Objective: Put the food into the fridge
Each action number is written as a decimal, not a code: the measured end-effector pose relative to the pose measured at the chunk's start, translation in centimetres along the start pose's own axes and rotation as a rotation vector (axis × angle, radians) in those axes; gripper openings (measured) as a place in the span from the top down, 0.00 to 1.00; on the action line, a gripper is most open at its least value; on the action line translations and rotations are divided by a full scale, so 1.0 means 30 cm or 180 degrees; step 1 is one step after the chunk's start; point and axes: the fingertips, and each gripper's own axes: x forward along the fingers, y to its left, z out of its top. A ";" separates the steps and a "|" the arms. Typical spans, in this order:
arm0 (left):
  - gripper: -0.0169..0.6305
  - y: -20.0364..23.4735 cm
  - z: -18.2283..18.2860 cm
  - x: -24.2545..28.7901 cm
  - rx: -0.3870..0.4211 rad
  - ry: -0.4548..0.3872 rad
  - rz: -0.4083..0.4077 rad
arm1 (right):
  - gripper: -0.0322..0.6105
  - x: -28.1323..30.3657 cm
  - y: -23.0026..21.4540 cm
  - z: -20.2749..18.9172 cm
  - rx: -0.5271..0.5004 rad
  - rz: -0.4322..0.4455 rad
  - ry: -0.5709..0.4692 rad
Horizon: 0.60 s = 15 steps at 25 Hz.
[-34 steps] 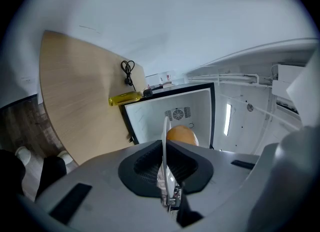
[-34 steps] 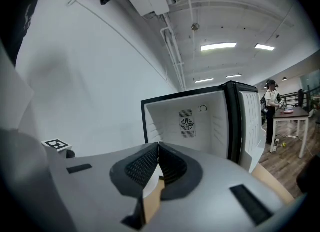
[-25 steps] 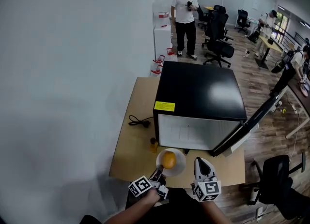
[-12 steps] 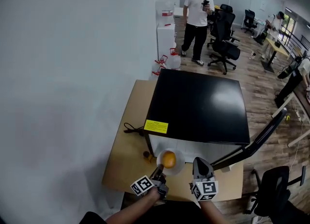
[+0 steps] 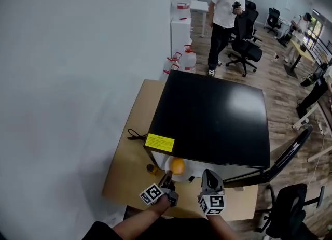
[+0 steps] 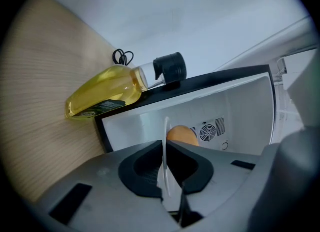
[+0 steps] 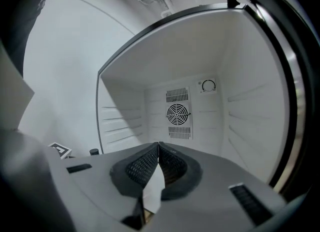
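A black mini fridge (image 5: 212,120) stands on the wooden table (image 5: 127,171) with its door (image 5: 282,153) swung open to the right. My left gripper (image 5: 167,181) is shut on the rim of a white plate (image 5: 166,164) that carries an orange (image 5: 177,166) at the fridge's mouth. In the left gripper view the plate's thin edge (image 6: 165,126) runs between the jaws of the left gripper (image 6: 164,145), with the orange (image 6: 182,135) beyond it. My right gripper (image 5: 208,177) is shut on nothing beside the plate. In its own view the right gripper (image 7: 158,147) faces the bare white fridge interior (image 7: 178,113).
A bottle of yellow oil (image 6: 107,93) stands on the table left of the fridge, small in the head view (image 5: 151,169). A black cable (image 5: 136,134) lies by the wall. A person (image 5: 224,21), office chairs (image 5: 249,47) and water jugs (image 5: 188,60) are beyond the table.
Both grippers and the plate with the orange have moved forward, so the plate now sits partly under the fridge's top edge. The person at the back has stepped to the right.
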 end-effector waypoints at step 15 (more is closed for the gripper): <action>0.94 0.151 0.024 0.125 -0.0086 -0.0304 0.0133 | 0.86 -0.055 0.015 -0.157 -0.0016 0.0056 0.0323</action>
